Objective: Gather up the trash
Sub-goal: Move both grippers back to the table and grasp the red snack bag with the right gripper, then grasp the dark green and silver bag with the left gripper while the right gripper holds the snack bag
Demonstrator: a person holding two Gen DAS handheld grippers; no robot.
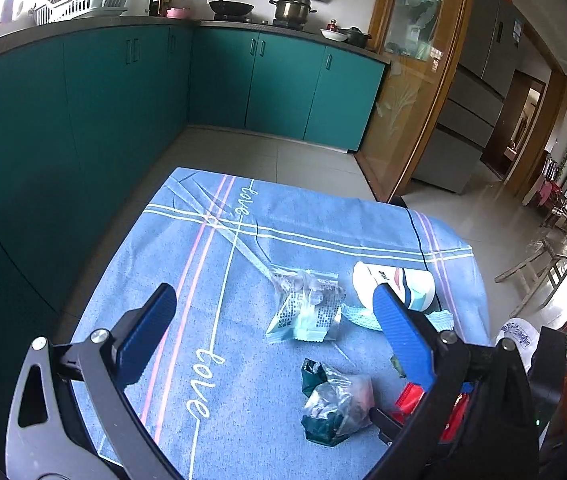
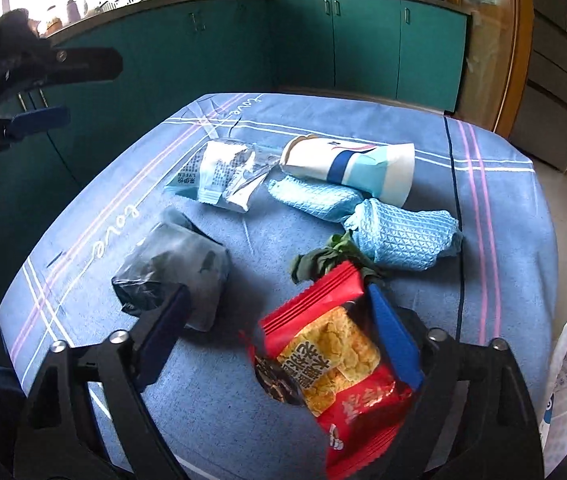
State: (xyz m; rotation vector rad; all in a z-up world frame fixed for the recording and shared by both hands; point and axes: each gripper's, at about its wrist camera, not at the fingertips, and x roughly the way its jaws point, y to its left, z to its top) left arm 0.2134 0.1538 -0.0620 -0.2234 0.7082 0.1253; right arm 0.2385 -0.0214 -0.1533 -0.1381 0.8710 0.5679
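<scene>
At the bottom of the right wrist view, the right gripper (image 2: pixel 275 312) stands wide open around a red snack packet (image 2: pixel 337 368), whose long axis runs lower right to upper left; pad contact is unclear. Left of it lies a dark crumpled bag (image 2: pixel 175 268). Farther up, a paper cup (image 2: pixel 353 168) lies on its side, mouth rightward. The left gripper (image 1: pixel 275 316) hangs open, empty, over the blue tablecloth (image 1: pixel 211 280).
</scene>
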